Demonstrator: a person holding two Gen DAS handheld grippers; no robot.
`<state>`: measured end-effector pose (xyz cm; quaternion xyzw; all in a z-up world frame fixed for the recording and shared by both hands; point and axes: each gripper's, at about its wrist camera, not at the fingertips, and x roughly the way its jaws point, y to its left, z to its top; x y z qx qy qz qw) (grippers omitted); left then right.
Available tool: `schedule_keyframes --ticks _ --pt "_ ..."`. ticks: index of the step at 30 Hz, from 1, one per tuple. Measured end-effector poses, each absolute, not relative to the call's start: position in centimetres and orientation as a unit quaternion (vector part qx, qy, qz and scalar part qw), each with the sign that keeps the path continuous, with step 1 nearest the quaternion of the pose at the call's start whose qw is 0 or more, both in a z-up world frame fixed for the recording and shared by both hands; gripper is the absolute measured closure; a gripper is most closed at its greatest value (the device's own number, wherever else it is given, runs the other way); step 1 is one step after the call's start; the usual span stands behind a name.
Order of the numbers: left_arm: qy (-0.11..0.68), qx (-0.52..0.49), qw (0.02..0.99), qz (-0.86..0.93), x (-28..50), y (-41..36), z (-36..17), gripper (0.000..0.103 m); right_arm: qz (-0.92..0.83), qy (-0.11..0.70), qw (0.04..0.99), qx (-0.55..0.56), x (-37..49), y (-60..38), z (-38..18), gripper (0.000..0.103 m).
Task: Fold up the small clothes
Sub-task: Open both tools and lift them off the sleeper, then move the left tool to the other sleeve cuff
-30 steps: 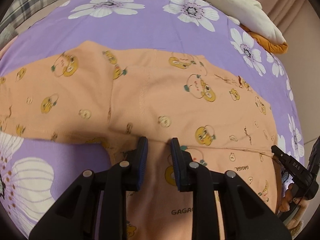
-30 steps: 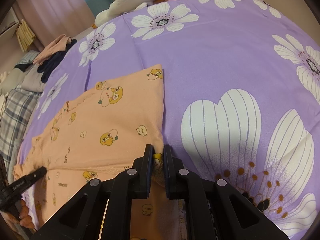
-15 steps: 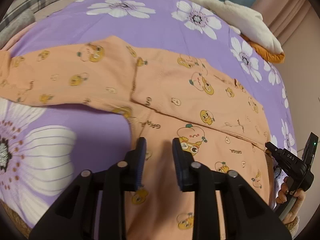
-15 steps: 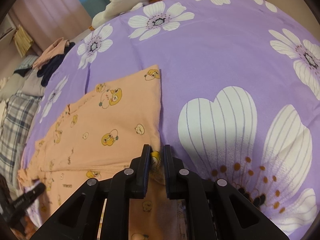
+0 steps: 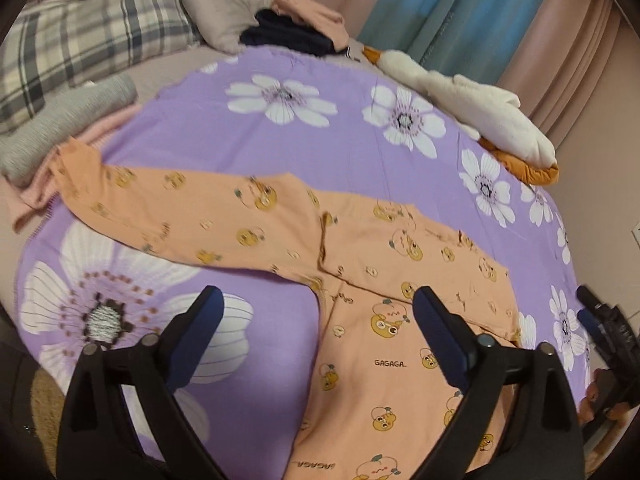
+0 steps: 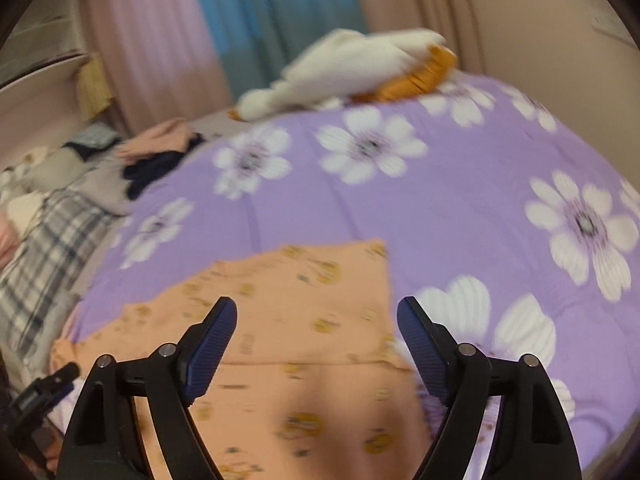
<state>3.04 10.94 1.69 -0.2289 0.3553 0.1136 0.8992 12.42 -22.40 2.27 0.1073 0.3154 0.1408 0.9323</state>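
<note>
An orange long-sleeved top (image 5: 384, 276) printed with yellow cartoon faces lies flat on the purple flowered bedspread (image 5: 320, 148). One sleeve (image 5: 168, 204) stretches out to the left, and a fold runs across the body. My left gripper (image 5: 316, 320) is open and empty, raised above the near part of the top. In the blurred right wrist view, the top (image 6: 304, 320) lies below my right gripper (image 6: 316, 328), which is open and empty. The right gripper also shows in the left wrist view at the right edge (image 5: 600, 320).
A white and orange plush toy (image 5: 480, 108) lies at the far edge of the bed. A plaid pillow (image 5: 80, 36), a grey folded cloth (image 5: 60, 120) and a pile of dark and pink clothes (image 5: 296, 28) sit at the back left. Curtains hang behind.
Both grippers have opened and let go of the top. Both have lifted and pulled back from it, so more of the bed and room is in view.
</note>
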Motion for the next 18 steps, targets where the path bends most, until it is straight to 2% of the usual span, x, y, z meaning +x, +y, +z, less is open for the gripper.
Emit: schedule_keyframes --ticks 2,4,18 --pt "0.346 -0.221 0.904 0.118 2.4 11.1 2.1 0.003 0.156 0.299 0.935 0.112 11.9 -21.4 3.3 0.017" --pt "0.339 -0.212 0.907 0.130 1.7 11.2 2.5 0.002 0.161 0.279 0.940 0.114 11.2 -21.0 3.5 0.004" --pt "0.343 -0.222 0.902 0.140 0.4 13.4 1.1 0.001 0.137 0.311 0.936 0.097 9.9 -19.5 1.0 0.001"
